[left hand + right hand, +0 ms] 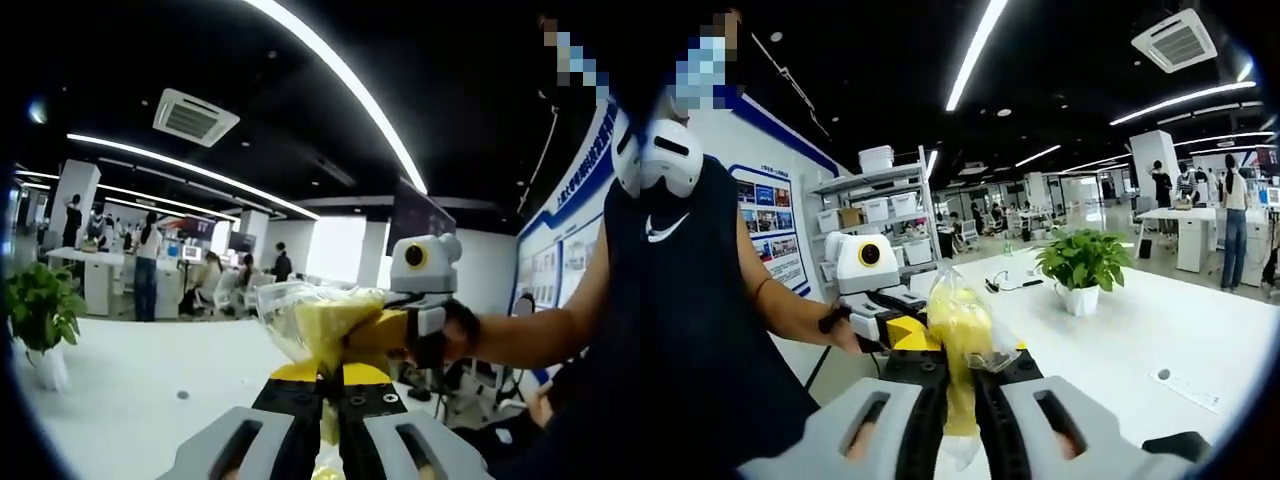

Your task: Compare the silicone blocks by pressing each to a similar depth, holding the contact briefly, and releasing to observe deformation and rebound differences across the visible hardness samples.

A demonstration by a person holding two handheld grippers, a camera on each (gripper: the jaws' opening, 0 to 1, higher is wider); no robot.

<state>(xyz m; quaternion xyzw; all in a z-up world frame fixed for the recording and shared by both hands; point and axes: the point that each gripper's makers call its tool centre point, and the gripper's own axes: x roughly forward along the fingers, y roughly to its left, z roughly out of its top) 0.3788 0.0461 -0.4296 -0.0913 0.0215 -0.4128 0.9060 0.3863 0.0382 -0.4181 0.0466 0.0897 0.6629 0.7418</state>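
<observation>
A crinkled clear plastic bag of soft yellow silicone blocks (318, 325) hangs above the white surface (120, 390). The left hand-held gripper (328, 400) and the right hand-held gripper (962, 385) each pinch the bag, which bunches glossy between them.

both grippers (330, 395) (960, 385) raised, jaws closed, facing each other

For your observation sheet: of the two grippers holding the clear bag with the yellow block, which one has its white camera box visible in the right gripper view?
The left gripper: its white box faces the camera beside the bag.
</observation>
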